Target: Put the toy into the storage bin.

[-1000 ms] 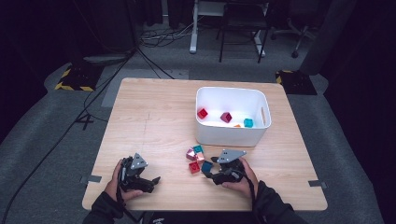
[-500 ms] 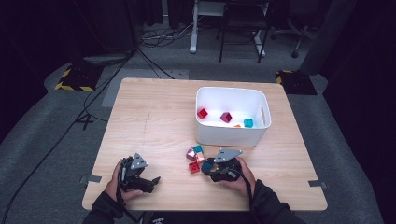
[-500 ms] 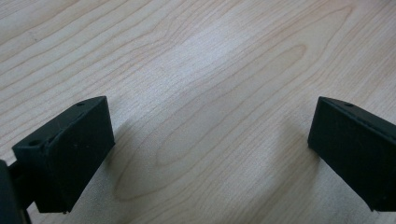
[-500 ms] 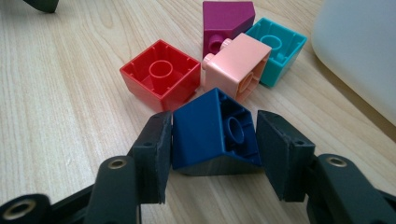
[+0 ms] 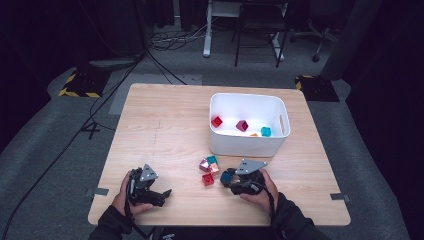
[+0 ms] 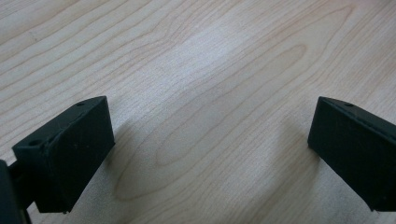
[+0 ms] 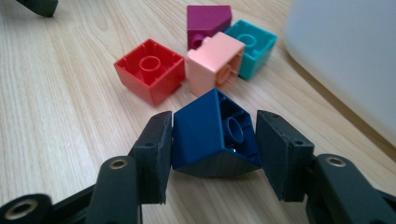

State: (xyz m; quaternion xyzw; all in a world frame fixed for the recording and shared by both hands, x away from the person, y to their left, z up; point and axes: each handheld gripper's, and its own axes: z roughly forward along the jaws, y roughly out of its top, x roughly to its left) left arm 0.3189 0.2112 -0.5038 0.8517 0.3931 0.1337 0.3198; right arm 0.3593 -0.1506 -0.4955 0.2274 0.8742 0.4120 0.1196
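Between right tongs [image 7: 212, 144]: dark-blue hollow brick [image 7: 212, 137], tilted.

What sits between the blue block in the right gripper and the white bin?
In the high view, only bare table lies between the blue block and the white bin; the loose blocks sit off to the left.

Premises present as a lab or recording studio: dark curtained surrounds, grey carpet [image 5: 50, 150], cables [image 5: 165, 42] trailing at 11 o'clock, hazard-striped weighted bases [image 5: 77, 85] at 10 and 2 o'clock, desk legs [image 5: 207, 30] and office chair [image 5: 260, 25] at 12 o'clock.
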